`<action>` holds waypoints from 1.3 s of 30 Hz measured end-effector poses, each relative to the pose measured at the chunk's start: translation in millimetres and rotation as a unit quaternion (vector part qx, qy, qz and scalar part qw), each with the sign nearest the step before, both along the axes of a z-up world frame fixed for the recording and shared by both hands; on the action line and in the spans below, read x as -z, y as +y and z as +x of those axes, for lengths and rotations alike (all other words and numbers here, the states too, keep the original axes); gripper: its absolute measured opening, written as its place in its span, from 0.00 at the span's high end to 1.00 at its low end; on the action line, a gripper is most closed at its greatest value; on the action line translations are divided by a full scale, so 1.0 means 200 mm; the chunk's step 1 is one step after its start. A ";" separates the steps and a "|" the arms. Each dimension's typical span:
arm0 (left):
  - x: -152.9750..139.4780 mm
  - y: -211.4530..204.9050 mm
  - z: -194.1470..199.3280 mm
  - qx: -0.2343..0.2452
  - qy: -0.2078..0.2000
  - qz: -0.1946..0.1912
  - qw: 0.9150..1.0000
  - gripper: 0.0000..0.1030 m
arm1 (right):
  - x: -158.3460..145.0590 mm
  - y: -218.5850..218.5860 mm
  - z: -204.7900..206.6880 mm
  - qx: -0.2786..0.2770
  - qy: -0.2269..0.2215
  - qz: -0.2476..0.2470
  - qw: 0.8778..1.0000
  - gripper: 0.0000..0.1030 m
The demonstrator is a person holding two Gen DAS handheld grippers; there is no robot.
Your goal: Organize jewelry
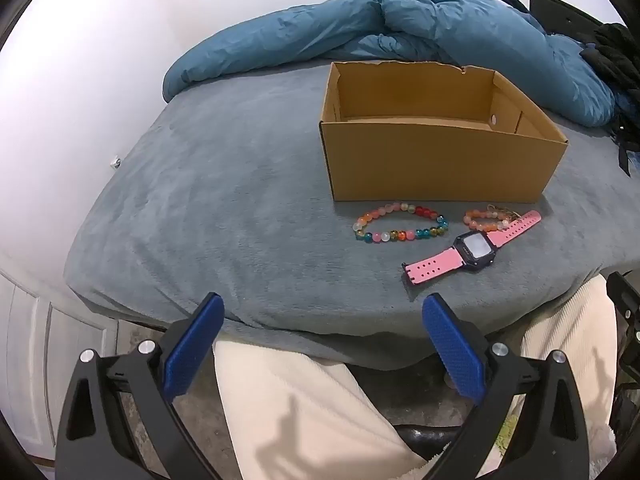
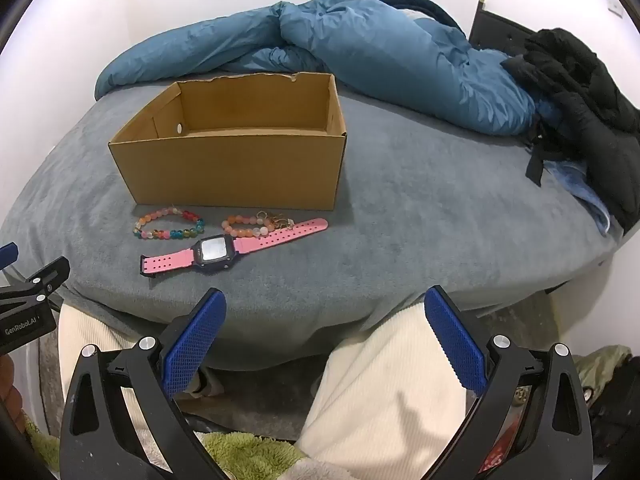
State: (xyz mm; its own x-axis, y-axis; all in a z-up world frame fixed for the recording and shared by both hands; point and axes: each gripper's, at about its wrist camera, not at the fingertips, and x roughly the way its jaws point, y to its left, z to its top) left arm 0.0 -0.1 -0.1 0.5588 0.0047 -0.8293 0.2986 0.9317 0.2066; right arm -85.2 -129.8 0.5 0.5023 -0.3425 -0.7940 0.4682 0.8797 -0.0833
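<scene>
Your left gripper is spread wide with nothing between its blue pads, poised over the near edge of the bed above your cream trousers. From this wrist view, the open cardboard box sits on the grey bedcover toward the right. Just before its front wall lie the multicoloured bead bracelet, a smaller orange bead bracelet and the pink-strapped watch, nearest the near edge. A blue duvet is bunched along the far edge.

Your right gripper is likewise spread and empty, poised over the near edge. In its view the box stands left of centre, with both bracelets before it and the watch touching the orange one. Black clothing lies at the far right corner.
</scene>
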 end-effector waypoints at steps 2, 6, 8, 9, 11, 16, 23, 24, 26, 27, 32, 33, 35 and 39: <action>0.00 0.00 0.00 0.000 -0.001 0.000 1.000 0.05 | 0.00 0.00 0.00 0.000 -0.001 0.000 1.000 0.08; 0.00 0.00 0.00 -0.001 -0.002 0.000 1.000 0.05 | 0.00 0.00 0.00 0.000 -0.001 0.000 1.000 0.08; -0.01 0.00 0.00 -0.002 -0.002 0.000 1.000 0.06 | 0.00 0.00 0.00 0.000 -0.001 0.000 1.000 0.08; -0.01 0.00 -0.01 -0.003 -0.003 0.000 1.000 0.05 | 0.00 0.00 0.00 0.000 -0.001 0.000 1.000 0.08; 0.00 0.00 0.00 0.000 0.000 -0.002 1.000 0.05 | 0.00 0.00 0.00 0.000 -0.001 0.000 1.000 0.08; 0.00 0.00 0.00 0.000 0.001 -0.002 1.000 0.06 | 0.00 0.00 0.00 0.000 -0.001 0.000 1.000 0.08; 0.00 0.00 0.00 0.000 0.001 -0.003 1.000 0.06 | 0.00 0.00 0.00 0.000 -0.001 -0.001 1.000 0.08; 0.00 0.00 0.00 0.000 0.001 -0.003 1.000 0.05 | 0.00 0.00 0.00 0.000 -0.001 -0.001 1.000 0.08; 0.00 0.00 0.00 0.000 0.000 -0.003 1.000 0.05 | 0.00 0.01 0.00 0.000 -0.001 -0.001 1.000 0.08; 0.00 0.00 0.00 0.000 0.000 -0.003 1.000 0.05 | 0.00 0.01 0.00 0.000 -0.001 -0.001 1.000 0.08; 0.00 0.00 0.00 0.000 0.000 -0.003 1.000 0.06 | 0.00 0.01 0.00 0.000 -0.001 -0.001 1.000 0.08; 0.00 0.00 0.00 0.000 0.000 -0.003 1.000 0.06 | 0.00 0.01 0.00 0.000 -0.001 -0.001 1.000 0.08; 0.00 0.00 0.00 0.000 0.000 -0.003 1.000 0.05 | 0.00 0.02 0.00 0.000 -0.001 -0.001 1.000 0.08; 0.00 0.00 0.00 0.000 0.000 -0.003 1.000 0.05 | 0.00 0.02 0.00 0.000 -0.001 -0.001 1.000 0.08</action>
State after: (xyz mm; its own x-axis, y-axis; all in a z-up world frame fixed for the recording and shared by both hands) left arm 0.1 0.0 -0.1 0.5586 0.0001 -0.8294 0.2984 0.9330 0.2011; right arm -84.2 -125.2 -0.1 0.5047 -0.3433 -0.7921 0.4682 0.8797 -0.0830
